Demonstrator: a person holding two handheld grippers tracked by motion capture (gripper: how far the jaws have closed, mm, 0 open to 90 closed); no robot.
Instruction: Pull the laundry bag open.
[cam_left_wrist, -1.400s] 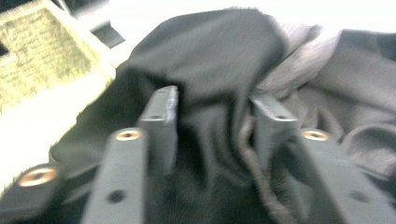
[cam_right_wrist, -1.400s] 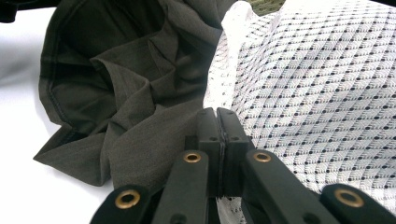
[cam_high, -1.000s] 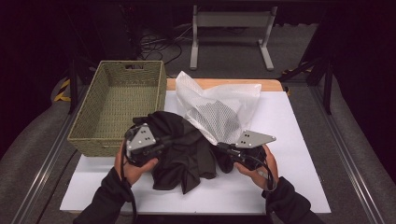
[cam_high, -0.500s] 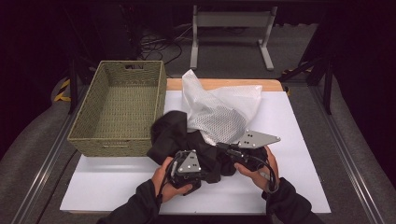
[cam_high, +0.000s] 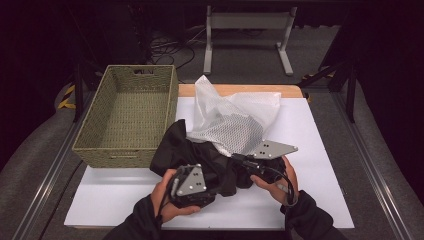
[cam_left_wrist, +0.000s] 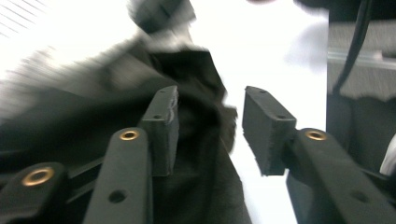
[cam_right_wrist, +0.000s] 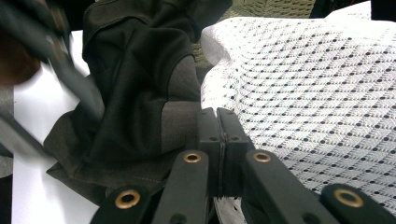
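A black garment (cam_high: 192, 150) lies bunched on the white table cover (cam_high: 320, 165), its upper part under a white mesh bag (cam_high: 235, 120). My left gripper (cam_high: 212, 184) is at the garment's near edge; in the left gripper view it (cam_left_wrist: 211, 93) stands open, with a fold of the black garment (cam_left_wrist: 196, 140) between its jaws. My right gripper (cam_high: 240, 160) sits where the garment meets the bag. In the right gripper view its jaws (cam_right_wrist: 218, 112) are pressed together at the mesh bag's (cam_right_wrist: 317, 93) edge, and the black garment (cam_right_wrist: 135, 93) lies just to their left.
An empty woven basket (cam_high: 127, 115) stands at the table's left, touching the garment's far left corner. A wooden board's edge (cam_high: 235, 90) shows behind the bag. Metal rails (cam_high: 380, 180) run along both table sides. Cables and a metal stand (cam_high: 247, 30) are on the floor beyond.
My left gripper has swung from the garment's left side to its near middle, close to the right gripper, and the garment is more bunched. The right gripper has stayed put.
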